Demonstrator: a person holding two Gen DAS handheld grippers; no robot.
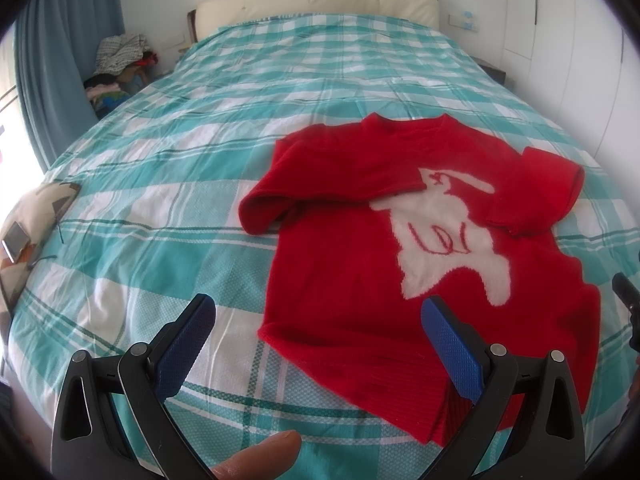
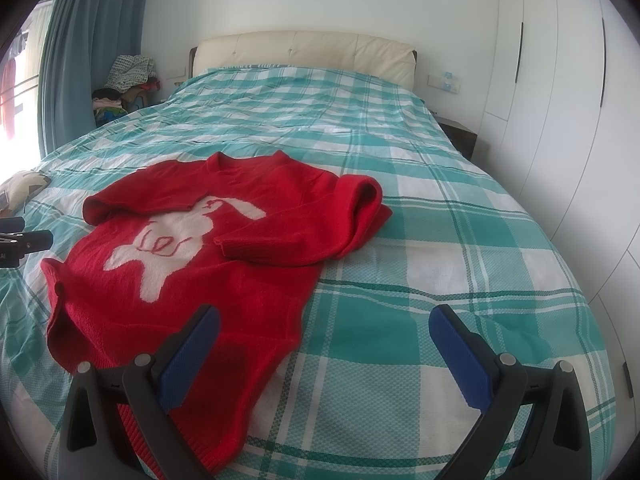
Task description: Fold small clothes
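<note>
Lying flat on the teal-and-white checked bedspread [image 2: 420,208], the red sweater [image 1: 360,248] spreads front-up across the near half of the bed, neck toward the cream headboard [image 2: 304,50]. The left gripper [image 1: 316,340] hovers over the sweater's lower left corner, jaws spread wide and holding nothing; its right finger hangs above the ribbed hem, its left finger above bare bedspread. The right gripper [image 2: 324,348] hovers at the opposite lower corner, jaws likewise wide apart and empty, left finger over the red knit, right finger over the bedspread. Each gripper's tip shows at the edge of the other's view.

A blue curtain [image 2: 80,60] hangs at the left, with a heap of clothes [image 2: 128,76] beside it near the bed's head. White wardrobe doors [image 2: 560,80] line the right wall. A patterned cushion [image 1: 36,216] sits at the bed's left edge, well apart from the sweater.

Both short sleeves are folded inward over the chest, partly covering a white rabbit motif [image 1: 444,232] with red stitched lines.
</note>
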